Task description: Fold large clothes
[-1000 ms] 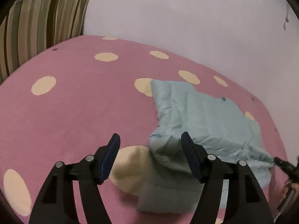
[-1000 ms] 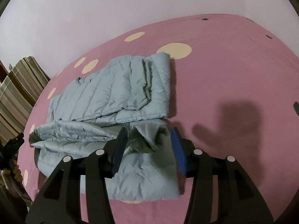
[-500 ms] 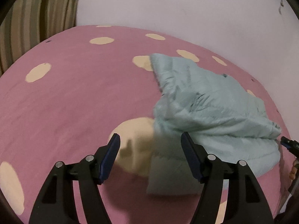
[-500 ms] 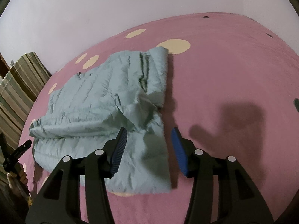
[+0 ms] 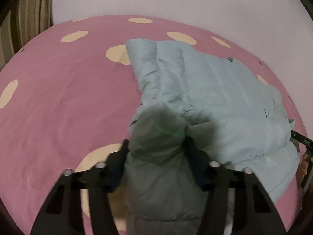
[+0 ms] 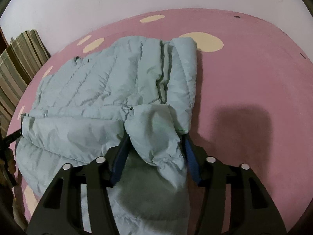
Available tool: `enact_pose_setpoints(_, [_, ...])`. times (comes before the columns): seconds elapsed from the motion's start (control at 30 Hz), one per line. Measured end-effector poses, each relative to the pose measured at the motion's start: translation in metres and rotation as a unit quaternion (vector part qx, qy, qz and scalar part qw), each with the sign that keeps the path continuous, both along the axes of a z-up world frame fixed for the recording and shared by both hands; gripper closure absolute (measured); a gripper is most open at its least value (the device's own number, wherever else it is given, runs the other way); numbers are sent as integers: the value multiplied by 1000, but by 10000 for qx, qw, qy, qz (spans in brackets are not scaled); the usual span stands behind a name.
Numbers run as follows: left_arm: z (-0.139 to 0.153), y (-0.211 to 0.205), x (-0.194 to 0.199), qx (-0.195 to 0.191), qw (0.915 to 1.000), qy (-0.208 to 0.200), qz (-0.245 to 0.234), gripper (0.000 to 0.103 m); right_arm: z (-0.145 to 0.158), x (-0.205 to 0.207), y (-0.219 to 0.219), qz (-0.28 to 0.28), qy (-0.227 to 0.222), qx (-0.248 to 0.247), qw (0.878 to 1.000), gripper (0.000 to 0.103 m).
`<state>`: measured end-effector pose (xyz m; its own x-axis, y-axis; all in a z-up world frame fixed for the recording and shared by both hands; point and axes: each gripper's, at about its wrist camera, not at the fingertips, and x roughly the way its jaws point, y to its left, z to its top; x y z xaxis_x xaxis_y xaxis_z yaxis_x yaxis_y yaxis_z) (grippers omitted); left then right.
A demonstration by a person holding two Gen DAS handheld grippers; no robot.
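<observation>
A pale blue-green quilted puffer jacket lies folded on a pink bedspread with cream dots; it also shows in the right wrist view. My left gripper is open, its jaws on either side of a bunched fold of the jacket at its near left corner. My right gripper is open too, its jaws wide around a bunched fold at the near right corner. Neither gripper pinches the cloth. The other gripper's tip shows at each view's edge.
The pink bedspread spreads wide around the jacket. A striped cushion stands at the far left by the pale wall; it also shows in the left wrist view.
Both grippers have moved forward onto the jacket, so a bunched fold now sits between each pair of open jaws. The jacket's near edge has been pushed up and over.
</observation>
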<state>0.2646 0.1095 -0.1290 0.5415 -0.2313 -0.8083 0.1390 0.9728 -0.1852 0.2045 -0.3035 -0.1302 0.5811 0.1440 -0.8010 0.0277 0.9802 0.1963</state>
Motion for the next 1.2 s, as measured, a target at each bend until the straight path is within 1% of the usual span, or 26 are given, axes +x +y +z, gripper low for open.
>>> enact_pose_setpoints(0.03, [0, -3, 0, 81, 10000, -26, -22, 62, -2, 0, 1, 30, 13, -12, 10000, 65])
enact_pose_setpoints(0.07, [0, -5, 0, 149, 9999, -57, -49, 66, -3, 0, 2, 34, 6, -65, 10000, 70])
enact_pose_setpoints(0.1, [0, -8, 0, 228, 9997, -87, -63, 75, -3, 0, 4, 57, -6, -99, 9999, 78])
enact_pose_setpoints(0.13, [1, -11, -1, 360, 9992, -134, -61, 82, -4, -1, 5, 79, -19, -139, 9999, 81])
enact_pose_setpoints(0.23, [6, -14, -5, 521, 9983, -260, -30, 90, -1, -5, 11, 86, -117, -320, 9994, 88])
enact_pose_setpoints(0.3, [11, -16, -9, 621, 9975, -348, 7, 93, 2, -10, 14, 66, -198, -437, 9988, 91])
enact_pose_setpoints(0.4, [22, -19, -20, 810, 9950, -581, 61, 95, 9, -19, 17, 15, -342, -606, 9976, 94])
enact_pose_setpoints(0.43, [25, -20, -22, 812, 9946, -635, 83, 96, 11, -22, 18, -5, -388, -642, 9972, 95])
enact_pose_setpoints(0.57, [40, -18, -34, 716, 9938, -832, 176, 96, 24, -37, 19, -96, -604, -731, 9954, 96])
enact_pose_setpoints(0.8, [68, -19, -47, 653, 9909, -1155, 221, 96, 51, -53, 20, -101, -951, -694, 9930, 97])
enact_pose_setpoints(0.9, [83, -20, -40, 599, 9897, -1274, 256, 96, 66, -48, 18, -104, -1102, -625, 9919, 97])
enact_pose_setpoints(1.0, [93, -23, -20, 651, 9881, -1349, 335, 96, 80, -34, 15, -138, -1237, -580, 9905, 97])
enact_pose_setpoints(1.1, [98, -26, 2, 705, 9871, -1385, 397, 96, 91, -13, 14, -168, -1388, -587, 9884, 97])
enact_pose_setpoints(1.2, [101, -29, 33, 737, 9871, -1341, 477, 96, 98, 16, 14, -184, -1459, -613, 9872, 97])
